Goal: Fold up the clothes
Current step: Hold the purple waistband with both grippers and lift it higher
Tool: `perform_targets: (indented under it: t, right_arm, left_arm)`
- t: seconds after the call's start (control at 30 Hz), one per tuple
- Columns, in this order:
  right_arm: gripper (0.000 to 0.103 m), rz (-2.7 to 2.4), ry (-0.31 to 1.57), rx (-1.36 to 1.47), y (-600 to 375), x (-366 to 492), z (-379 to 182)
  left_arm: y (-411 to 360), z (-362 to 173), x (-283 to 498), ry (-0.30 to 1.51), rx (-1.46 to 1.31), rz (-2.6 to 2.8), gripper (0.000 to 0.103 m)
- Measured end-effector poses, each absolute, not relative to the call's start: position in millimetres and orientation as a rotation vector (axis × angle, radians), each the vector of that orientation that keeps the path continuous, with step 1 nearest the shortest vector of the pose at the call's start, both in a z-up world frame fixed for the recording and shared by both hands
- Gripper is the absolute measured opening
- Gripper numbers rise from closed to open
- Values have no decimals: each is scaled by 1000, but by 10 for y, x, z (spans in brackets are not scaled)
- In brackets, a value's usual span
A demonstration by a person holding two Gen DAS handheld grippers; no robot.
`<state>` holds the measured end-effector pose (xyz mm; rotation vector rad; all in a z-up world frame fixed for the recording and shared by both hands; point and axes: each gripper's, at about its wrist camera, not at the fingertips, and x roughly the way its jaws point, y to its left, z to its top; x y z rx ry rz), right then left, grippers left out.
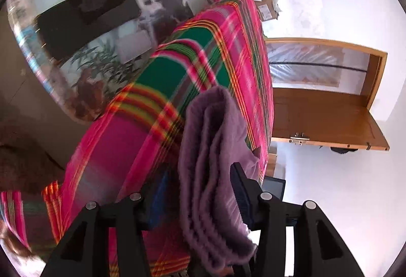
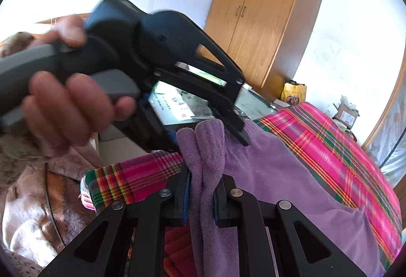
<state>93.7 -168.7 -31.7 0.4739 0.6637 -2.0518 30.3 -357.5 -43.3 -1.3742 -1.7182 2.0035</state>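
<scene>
Both my hand-held grippers clamp the purple towel (image 2: pixel 279 170): right hand-held gripper (image 2: pixel 201 197), left hand-held gripper (image 1: pixel 203 190). Its bunched edge runs between them; the rest drapes rightward over the plaid bed (image 2: pixel 342 145).

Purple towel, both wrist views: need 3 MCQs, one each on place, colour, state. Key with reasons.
1. Where does the purple towel lie?
A. on the plaid cloth
B. on the wardrobe
C. on the floor

2. What is the main colour of the plaid cloth?
A. blue
B. pink
C. white

3. What state is the right hand-held gripper in?
A. open, nothing in it
B. shut on the purple towel
C. out of view

Key:
1 A: the towel spreads over the plaid cloth.
2 B: pink, with green and yellow stripes.
3 B: a towel fold is pinched between its fingers; the left hand-held gripper grips the towel too.
</scene>
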Motion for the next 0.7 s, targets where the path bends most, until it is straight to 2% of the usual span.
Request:
perform_targets:
  t: [0.17, 0.3, 0.4, 0.53, 0.6, 0.7]
  right_arm:
    - [14, -2044, 646, 481, -1673, 915, -327]
    - [13, -2038, 629, 496, -1695, 783, -351]
    - [13, -2034, 631, 505, -1717, 789, -367]
    - [13, -2025, 631, 516, -1752, 654, -413]
    - [13, -2023, 627, 522, -1757, 615, -423]
    - [12, -2023, 624, 526, -1760, 583, -436]
  left_arm:
    - [-3604, -378, 134, -1675, -1375, 2044, 28]
    - [-3652, -468, 27, -1712, -1372, 2000, 23]
    - [-3651, -499, -47, -1694, -1379, 1968, 23]
    - [-3689, -590, -86, -1762, -1374, 1867, 23]
    - [-3673, -563, -89, -1728, -1373, 1896, 23]
    - [-3677, -557, -61, -1739, -1358, 1924, 17]
